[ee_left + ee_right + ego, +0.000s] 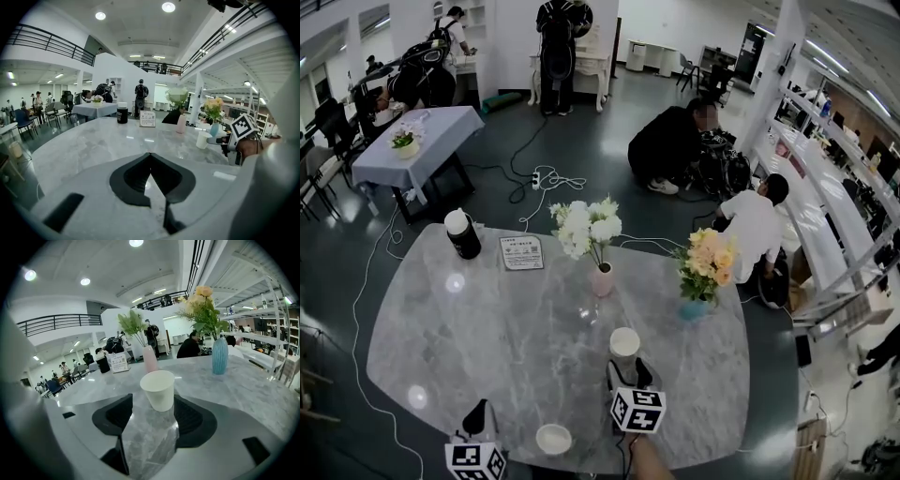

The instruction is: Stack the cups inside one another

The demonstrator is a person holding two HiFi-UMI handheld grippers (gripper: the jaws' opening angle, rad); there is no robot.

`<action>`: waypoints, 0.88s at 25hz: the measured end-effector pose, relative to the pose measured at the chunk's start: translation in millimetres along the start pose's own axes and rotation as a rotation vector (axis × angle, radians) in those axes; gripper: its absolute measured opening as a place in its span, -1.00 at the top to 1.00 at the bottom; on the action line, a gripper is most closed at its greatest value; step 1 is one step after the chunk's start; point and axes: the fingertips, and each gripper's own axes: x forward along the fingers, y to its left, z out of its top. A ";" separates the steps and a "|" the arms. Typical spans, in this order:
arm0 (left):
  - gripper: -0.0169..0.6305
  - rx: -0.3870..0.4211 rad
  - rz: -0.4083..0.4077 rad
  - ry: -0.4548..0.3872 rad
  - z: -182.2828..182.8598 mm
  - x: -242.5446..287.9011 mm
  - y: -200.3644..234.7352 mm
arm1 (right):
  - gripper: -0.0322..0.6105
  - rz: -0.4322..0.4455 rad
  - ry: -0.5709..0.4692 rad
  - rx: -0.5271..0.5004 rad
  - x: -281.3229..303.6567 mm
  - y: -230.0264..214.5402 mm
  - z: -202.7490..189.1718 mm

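Note:
A white paper cup [624, 342] stands upright on the grey marble table [487, 328]. My right gripper [628, 367] is just behind it, open wide. In the right gripper view the cup [158, 389] sits between the tips of the right gripper [154, 405], with a gap on each side. A second white cup [553, 438] stands near the table's front edge, between my two grippers. My left gripper [480, 414] is to the left of that cup. In its own view the left gripper [150, 161] is shut with nothing in it, and the first cup [203, 139] shows far to the right.
Farther back on the table stand a black canister with a white lid [463, 234], a small sign card [522, 252], a pink vase of white flowers [601, 279] and a blue vase of yellow flowers [694, 307]. People crouch on the floor beyond the table.

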 end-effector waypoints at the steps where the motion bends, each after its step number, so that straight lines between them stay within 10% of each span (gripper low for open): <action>1: 0.92 -0.001 0.004 0.004 -1.4 0.4 2.1 | 0.17 -0.001 0.003 -0.002 3.0 -0.1 -0.9; 22: 0.92 -0.011 0.071 0.052 -23.9 0.1 40.9 | 0.13 -0.065 -0.006 -0.037 48.8 -13.6 4.8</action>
